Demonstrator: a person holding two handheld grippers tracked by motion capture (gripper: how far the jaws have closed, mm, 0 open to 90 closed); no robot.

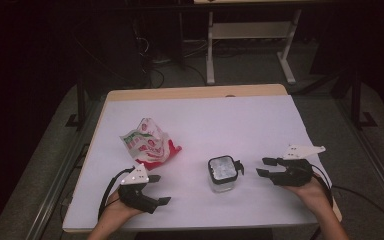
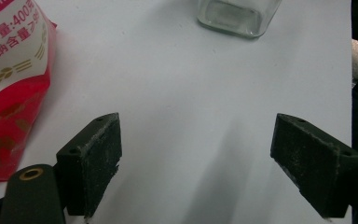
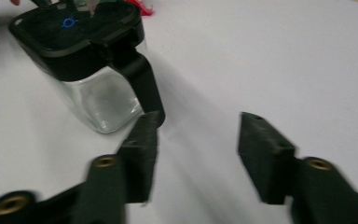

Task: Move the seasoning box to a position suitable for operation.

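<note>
Glass jar (image 1: 223, 173) with a black clip lid stands upright on the white table (image 1: 240, 120), between the 2 grippers. Crumpled red-and-white bag (image 1: 149, 141) lies left of it, apart. Left gripper (image 1: 156, 189) rests near the bag, jaws wide apart, nothing between. Right gripper (image 1: 263, 167) sits just beside the jar's latch, jaws parted, gripping nothing.

Overhead plus two close jaw-level views

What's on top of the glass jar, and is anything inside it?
A black lid sits on top of the glass jar, with a black latch hanging down one side. Its clear walls look empty; the lid hides the upper part.
</note>
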